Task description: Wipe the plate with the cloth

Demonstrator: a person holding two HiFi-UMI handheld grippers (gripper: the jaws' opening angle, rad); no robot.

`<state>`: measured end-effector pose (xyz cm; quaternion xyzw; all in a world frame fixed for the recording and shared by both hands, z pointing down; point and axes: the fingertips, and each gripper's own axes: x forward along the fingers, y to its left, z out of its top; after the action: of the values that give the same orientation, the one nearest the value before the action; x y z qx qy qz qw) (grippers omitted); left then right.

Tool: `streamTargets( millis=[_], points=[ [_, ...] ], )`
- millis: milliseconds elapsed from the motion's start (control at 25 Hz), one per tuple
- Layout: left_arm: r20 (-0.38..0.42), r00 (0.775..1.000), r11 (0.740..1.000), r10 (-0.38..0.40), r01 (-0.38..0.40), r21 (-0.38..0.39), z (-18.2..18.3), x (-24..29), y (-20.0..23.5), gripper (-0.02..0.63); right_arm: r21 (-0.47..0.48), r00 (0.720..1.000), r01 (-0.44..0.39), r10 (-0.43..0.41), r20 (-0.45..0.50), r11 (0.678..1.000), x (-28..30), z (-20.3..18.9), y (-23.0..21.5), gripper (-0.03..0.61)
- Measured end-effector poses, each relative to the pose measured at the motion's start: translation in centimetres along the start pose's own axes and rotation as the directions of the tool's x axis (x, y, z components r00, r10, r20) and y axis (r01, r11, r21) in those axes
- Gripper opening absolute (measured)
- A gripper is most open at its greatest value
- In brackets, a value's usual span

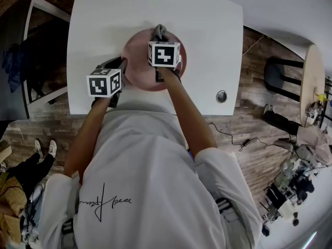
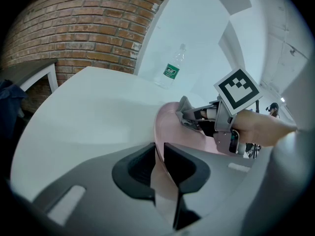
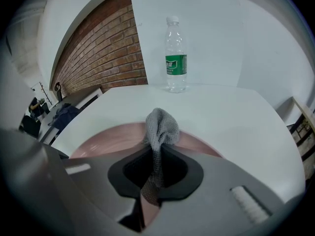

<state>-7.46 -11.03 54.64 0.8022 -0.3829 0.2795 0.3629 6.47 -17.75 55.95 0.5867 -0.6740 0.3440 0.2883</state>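
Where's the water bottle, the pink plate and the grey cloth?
water bottle (image 3: 175, 64): right gripper view, green label.
pink plate (image 1: 135, 50): head view, bare left part.
grey cloth (image 3: 161, 124): right gripper view, bunched top.

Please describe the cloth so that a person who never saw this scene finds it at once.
On the white table lies a pink plate. Over it, the right claw pinches a grey cloth; it is the only soft, crumpled thing, unlike the hard plate and clear bottle.
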Motion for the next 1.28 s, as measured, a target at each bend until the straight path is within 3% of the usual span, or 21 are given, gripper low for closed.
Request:
streamTargets(
  millis=[1280],
  points=[
    [0.004,1.0,1.0,-0.004,0.004,-0.004,0.3,0.0,-0.3,0.072,-0.091,0.998,-0.054,0.058,0.034,0.994,0.7,0.3,3.5,0.025]
  ],
)
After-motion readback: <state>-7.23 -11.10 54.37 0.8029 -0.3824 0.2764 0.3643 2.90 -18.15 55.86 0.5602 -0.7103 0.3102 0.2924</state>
